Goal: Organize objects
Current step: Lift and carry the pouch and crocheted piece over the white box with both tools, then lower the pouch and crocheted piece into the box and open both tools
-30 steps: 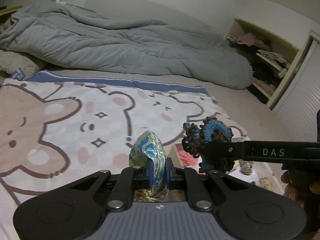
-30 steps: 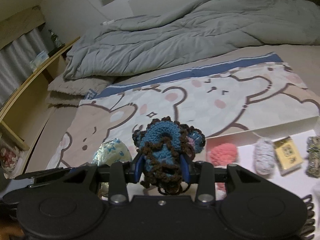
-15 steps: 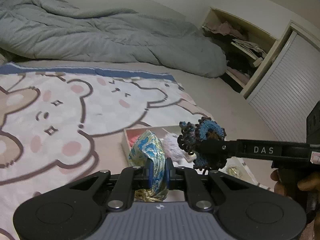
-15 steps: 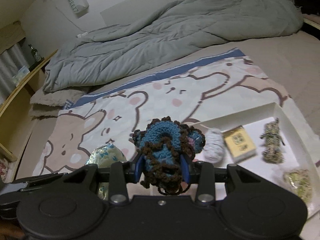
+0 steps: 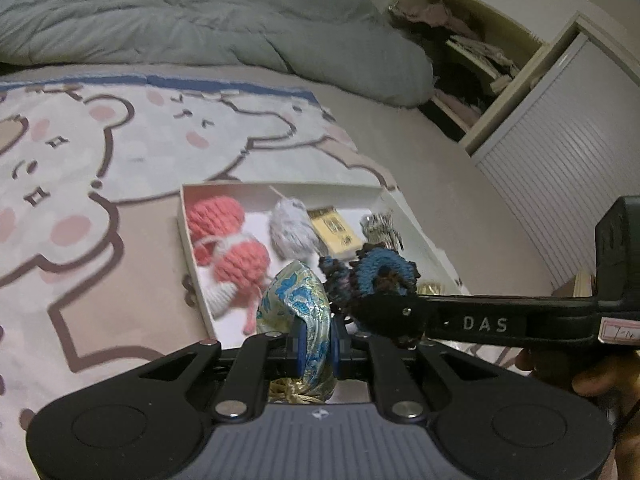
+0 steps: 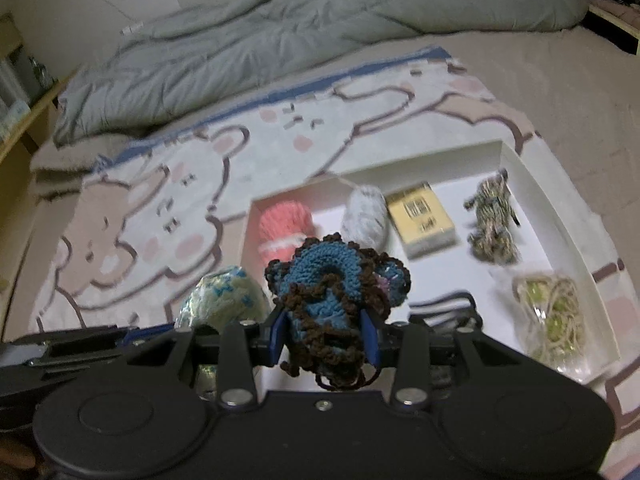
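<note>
The left gripper (image 5: 316, 346) was clenched on a brocade pouch (image 5: 298, 304) of gold and blue, held above the near-left corner of the white tray (image 5: 192, 248), while the right gripper (image 6: 325, 338) was clamped on a blue and brown crochet piece (image 6: 332, 280) just beside it, over the tray's near edge. The left wrist view showed the right gripper side-on, its arm marked DAS, and an open wardrobe (image 5: 460, 60) with a slatted door off to the right; the right wrist view alone showed the tray's far side: a mottled yarn bundle (image 6: 492, 216) and a clear bag of greenish cord (image 6: 552, 316). Both views caught the pink yarn doll (image 5: 224, 240), grey yarn ball (image 5: 290, 232) and yellow box (image 5: 334, 228) lying in the tray. The pouch's lower end was hidden behind the left gripper's body, and the crochet piece blocked part of the tray's middle. A bear-print blanket (image 6: 160, 208) lay under the tray, with a rumpled grey duvet (image 6: 280, 28) beyond; motion blur softened the details.
</note>
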`<move>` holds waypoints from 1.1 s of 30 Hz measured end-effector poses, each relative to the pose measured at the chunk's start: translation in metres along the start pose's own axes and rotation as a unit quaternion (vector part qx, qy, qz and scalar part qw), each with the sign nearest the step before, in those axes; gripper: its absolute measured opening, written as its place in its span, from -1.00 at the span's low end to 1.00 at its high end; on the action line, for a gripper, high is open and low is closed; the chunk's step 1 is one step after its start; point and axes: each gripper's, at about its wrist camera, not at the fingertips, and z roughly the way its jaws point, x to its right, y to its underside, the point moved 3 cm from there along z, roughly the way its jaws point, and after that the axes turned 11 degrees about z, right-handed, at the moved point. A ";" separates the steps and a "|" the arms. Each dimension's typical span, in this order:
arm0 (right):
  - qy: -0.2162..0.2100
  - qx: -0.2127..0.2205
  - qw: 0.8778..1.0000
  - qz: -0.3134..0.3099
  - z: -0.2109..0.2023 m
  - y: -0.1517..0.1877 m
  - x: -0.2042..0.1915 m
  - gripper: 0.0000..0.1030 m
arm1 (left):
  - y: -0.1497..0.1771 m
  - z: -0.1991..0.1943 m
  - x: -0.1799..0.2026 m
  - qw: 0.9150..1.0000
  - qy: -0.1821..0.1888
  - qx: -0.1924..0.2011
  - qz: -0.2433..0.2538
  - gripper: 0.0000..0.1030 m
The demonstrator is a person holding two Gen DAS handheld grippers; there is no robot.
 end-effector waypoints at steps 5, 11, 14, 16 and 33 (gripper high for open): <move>0.011 -0.020 1.000 -0.008 0.008 0.010 0.006 -0.23 | 0.008 0.012 0.005 1.000 -0.006 -0.015 0.006 -0.76; 0.016 -0.035 0.999 -0.006 0.015 0.015 0.008 -0.21 | 0.015 0.023 0.008 0.999 -0.014 -0.031 0.011 -0.74; 0.016 -0.041 0.999 -0.003 0.017 0.016 0.009 -0.08 | 0.017 0.027 0.009 0.998 -0.018 -0.050 0.022 -0.67; 0.026 -0.045 0.999 0.004 0.019 0.016 0.010 -0.03 | 0.018 0.028 0.010 0.998 -0.020 -0.056 0.029 -0.59; 0.031 -0.042 0.998 0.018 0.017 0.013 0.015 0.14 | 0.019 0.031 0.015 0.996 -0.012 -0.077 0.052 -0.37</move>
